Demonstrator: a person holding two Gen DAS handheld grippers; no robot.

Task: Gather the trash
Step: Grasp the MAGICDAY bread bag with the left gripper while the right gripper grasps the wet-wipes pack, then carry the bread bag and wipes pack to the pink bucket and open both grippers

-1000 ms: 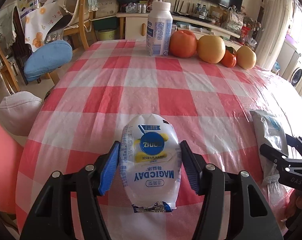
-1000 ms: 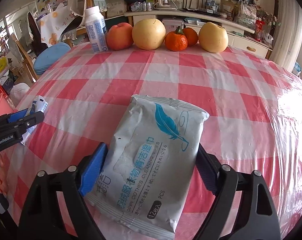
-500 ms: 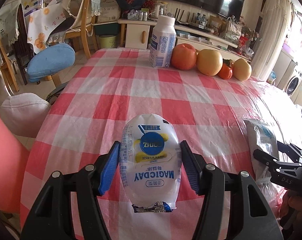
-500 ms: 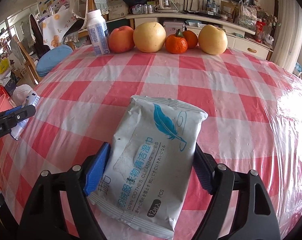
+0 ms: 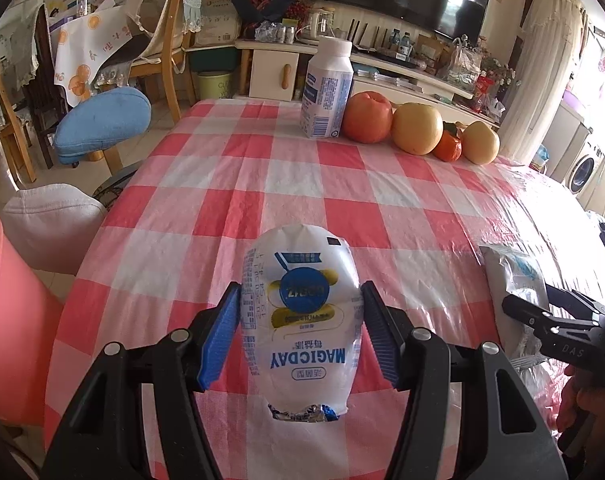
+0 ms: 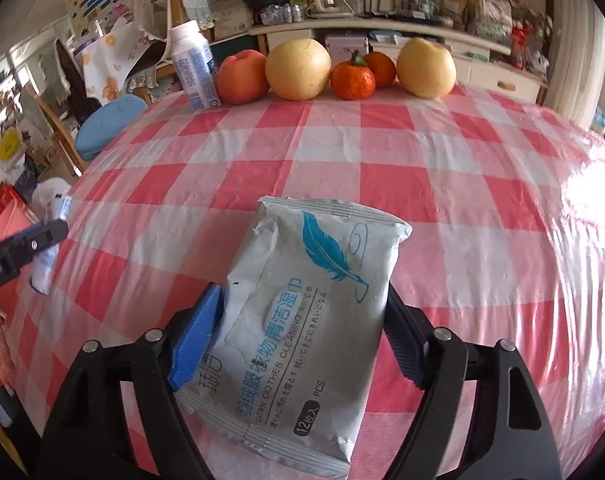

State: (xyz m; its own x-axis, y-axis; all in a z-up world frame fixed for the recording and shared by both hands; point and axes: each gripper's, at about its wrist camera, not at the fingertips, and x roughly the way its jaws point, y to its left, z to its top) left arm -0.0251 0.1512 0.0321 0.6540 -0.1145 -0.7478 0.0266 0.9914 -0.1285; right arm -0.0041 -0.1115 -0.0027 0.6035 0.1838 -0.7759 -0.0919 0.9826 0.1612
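1. Plastic wrappers are the trash here, and both are already picked up: the step in hand looks like the carry, after the grab and before the drop.
2. The left gripper [image 5: 300,330] is clenched on a white pouch [image 5: 300,312]; its blue pads press both sides of it, and the pouch juts forward over the near left part of the checked table [image 5: 342,184].
3. The right gripper [image 6: 302,330] has a grey wipes pack [image 6: 302,320] between its pads. Its jaws have just been opening a little, yet both pads appear to touch the pack's edges, so I judge it held, though loosely.
4. A pink bin [image 5: 10,320] sits at the near left, below the table edge, just beside the left gripper.
5. Far across the table stand a bottle [image 5: 326,88] and a row of fruit [image 5: 416,128], well apart from both grippers; they do not look like trash.
6. Next move, as I judge it: swing the pouch left over the bin and let go, then bring the pack the same way. The pack is wide and floppy, so it may slip unless the right pads tighten first.
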